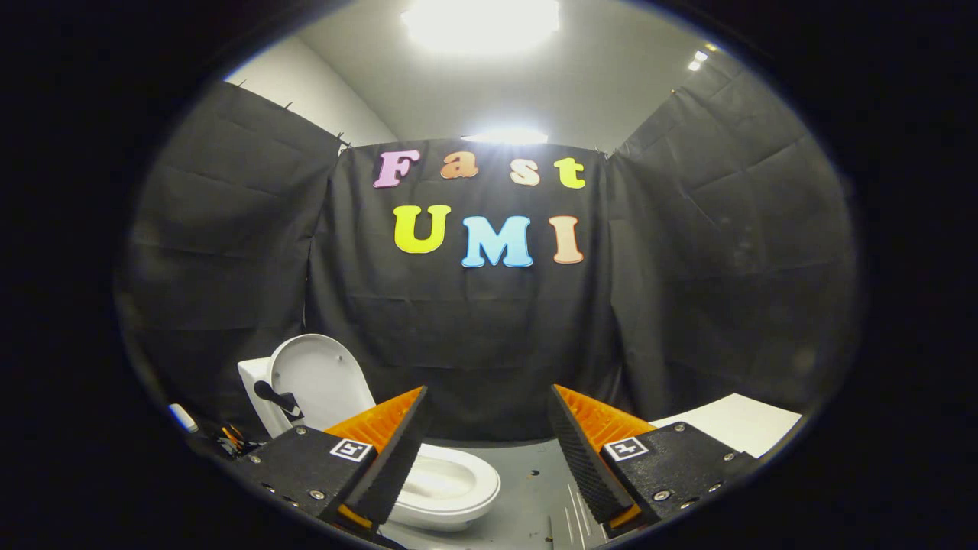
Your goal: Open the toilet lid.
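A small white toilet (447, 489) stands on the grey floor, just beyond my left finger. Its lid (317, 378) is raised upright and leans back against the white tank (252, 382). The bowl and seat ring are exposed, partly hidden behind the left finger (390, 458). My gripper (489, 451) is open with a wide gap and nothing between its fingers; it sits back from the toilet and to the right of the lid.
Black cloth walls close the booth behind and on both sides. A white flat panel (733, 420) lies beyond the right finger. Small dark items with a white tube (206, 431) lie left of the tank. Grey floor (527, 489) stretches between the fingers.
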Tool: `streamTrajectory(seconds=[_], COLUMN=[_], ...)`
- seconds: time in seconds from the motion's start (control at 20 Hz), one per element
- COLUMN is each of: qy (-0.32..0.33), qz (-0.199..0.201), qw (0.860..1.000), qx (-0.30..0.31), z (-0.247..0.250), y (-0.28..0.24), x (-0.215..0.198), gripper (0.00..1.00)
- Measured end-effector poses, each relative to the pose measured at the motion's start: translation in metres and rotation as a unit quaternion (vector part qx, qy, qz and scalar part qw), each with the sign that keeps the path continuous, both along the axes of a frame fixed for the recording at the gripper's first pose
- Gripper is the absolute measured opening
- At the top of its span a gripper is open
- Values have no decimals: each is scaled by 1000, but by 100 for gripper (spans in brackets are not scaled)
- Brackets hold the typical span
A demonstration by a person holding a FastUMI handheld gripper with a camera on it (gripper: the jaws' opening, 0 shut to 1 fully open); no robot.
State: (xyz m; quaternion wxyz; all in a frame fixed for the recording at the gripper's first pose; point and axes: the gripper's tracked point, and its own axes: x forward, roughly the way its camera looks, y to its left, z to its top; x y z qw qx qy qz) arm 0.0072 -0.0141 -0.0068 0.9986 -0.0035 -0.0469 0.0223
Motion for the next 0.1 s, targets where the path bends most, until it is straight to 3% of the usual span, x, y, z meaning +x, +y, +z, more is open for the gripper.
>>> streamTrajectory(seconds=[0.1], qy=[4], qz=[-6], qw=[1000], qx=[0], z=[-6], y=[-5], x=[3], gripper=[94])
